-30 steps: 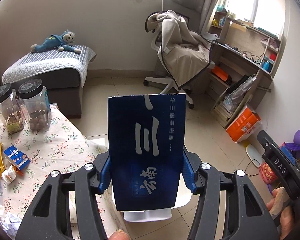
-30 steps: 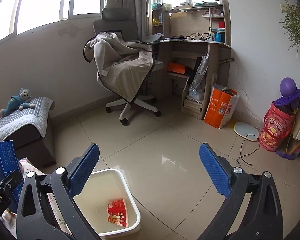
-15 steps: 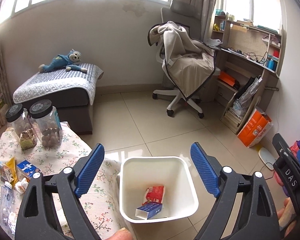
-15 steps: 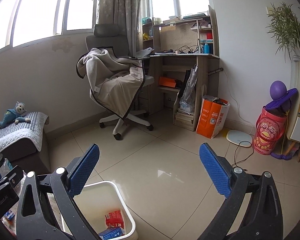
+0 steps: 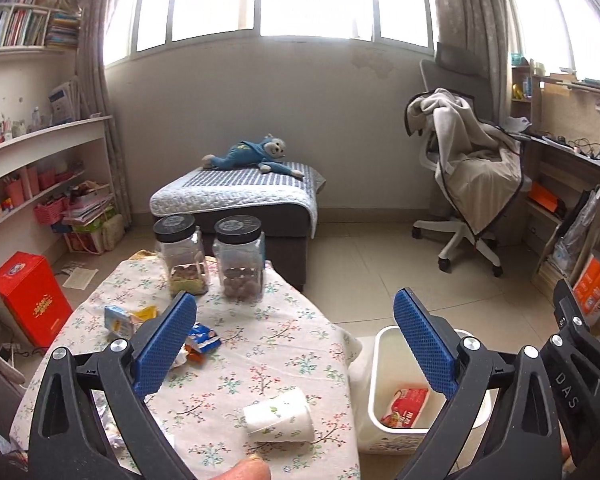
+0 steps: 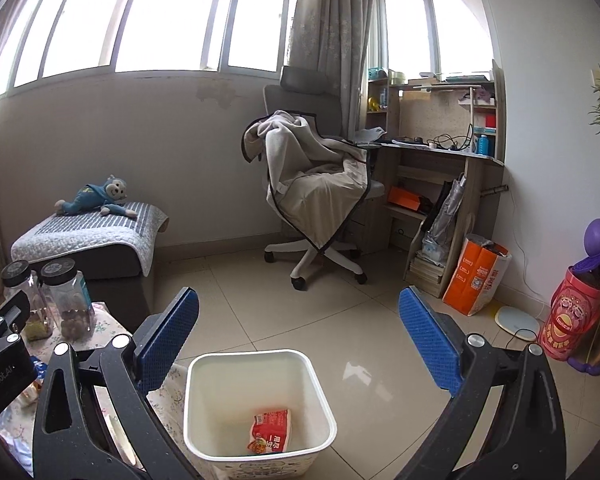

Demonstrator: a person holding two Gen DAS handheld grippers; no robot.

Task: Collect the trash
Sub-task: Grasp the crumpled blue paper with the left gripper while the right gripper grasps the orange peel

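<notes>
— How far along are you?

— Partly. One red packet (image 6: 271,430) lies in the bin (image 6: 320,390); a paper cup (image 5: 279,416) and wrappers (image 5: 202,336) remain on the surface (image 5: 268,344).

— Your tongs?

— Left tongs (image 5: 296,340) and right tongs (image 6: 298,334) gape wide, holding nothing.

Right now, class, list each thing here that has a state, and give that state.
left gripper: open, empty
right gripper: open, empty
bin: upright, red packet inside
paper cup: on its side
two jars: upright, lids on
</notes>
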